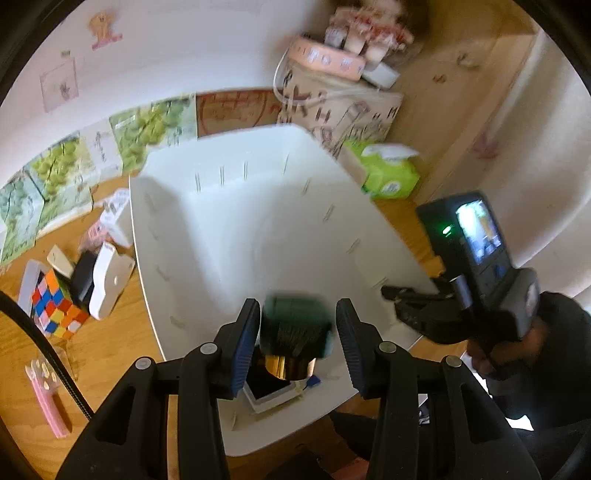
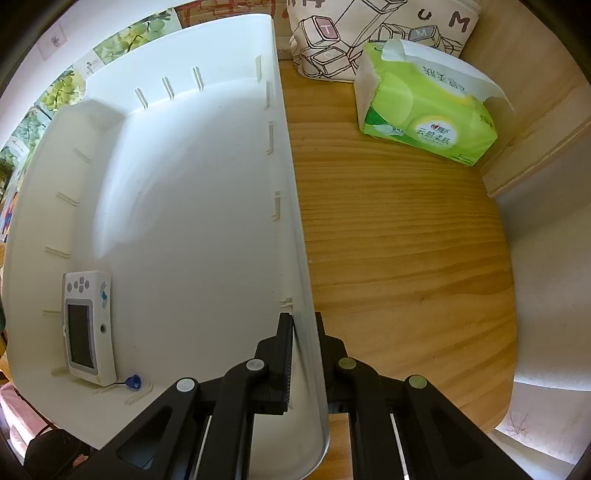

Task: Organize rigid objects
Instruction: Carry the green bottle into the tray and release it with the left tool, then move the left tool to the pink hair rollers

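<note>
A large white plastic bin (image 1: 207,221) stands on the wooden table. My left gripper (image 1: 297,343) is open above its near end, with a dark green brush with a gold band (image 1: 295,332) between the fingers, blurred, not clearly gripped. A white handheld device with a screen (image 2: 86,326) lies on the bin floor (image 2: 192,229); it also shows under the brush in the left wrist view (image 1: 271,397). My right gripper (image 2: 303,354) is shut on the bin's right wall (image 2: 291,206); it also shows in the left wrist view (image 1: 410,301).
Left of the bin lie a Rubik's cube (image 1: 57,308), a white box (image 1: 109,280), a dark case (image 1: 83,275) and a pink comb (image 1: 48,398). A green tissue pack (image 2: 424,122) and a printed canvas bag (image 2: 369,33) stand at the back right.
</note>
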`<state>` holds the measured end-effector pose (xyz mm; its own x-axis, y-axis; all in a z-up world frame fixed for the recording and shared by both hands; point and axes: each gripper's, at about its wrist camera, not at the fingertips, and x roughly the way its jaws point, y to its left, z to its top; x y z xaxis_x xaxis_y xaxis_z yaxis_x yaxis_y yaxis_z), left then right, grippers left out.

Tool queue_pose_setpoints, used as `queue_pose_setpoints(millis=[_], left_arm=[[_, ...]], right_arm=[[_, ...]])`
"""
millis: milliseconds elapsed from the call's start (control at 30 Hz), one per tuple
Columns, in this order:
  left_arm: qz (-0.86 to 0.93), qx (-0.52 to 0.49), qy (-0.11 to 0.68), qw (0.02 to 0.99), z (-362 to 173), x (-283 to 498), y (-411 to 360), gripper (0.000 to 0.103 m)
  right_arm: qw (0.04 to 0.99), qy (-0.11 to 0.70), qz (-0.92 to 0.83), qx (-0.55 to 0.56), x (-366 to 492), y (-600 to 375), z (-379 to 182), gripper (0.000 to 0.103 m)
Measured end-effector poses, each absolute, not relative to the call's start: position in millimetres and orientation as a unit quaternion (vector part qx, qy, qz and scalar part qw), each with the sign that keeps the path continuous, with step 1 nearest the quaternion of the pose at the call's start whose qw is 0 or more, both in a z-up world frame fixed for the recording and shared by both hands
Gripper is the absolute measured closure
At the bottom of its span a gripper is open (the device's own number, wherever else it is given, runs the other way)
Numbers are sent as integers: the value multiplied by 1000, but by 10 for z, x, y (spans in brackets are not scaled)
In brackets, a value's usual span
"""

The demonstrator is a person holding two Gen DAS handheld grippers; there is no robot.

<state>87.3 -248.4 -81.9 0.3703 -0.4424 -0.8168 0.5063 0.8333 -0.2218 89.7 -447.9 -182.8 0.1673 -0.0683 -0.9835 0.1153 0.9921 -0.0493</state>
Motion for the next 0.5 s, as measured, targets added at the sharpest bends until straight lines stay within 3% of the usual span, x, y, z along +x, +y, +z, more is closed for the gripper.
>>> queue_pose_setpoints(millis=[133,500], left_arm=[[-280,28,460,842,-714,860,-2407,35],[-197,-6,456,868,-710,915,-1895,30]], right_arm=[[762,645,-61,18,907,-4461,-1822,92],[755,653,-58,8,975,-4450,-1900,94]])
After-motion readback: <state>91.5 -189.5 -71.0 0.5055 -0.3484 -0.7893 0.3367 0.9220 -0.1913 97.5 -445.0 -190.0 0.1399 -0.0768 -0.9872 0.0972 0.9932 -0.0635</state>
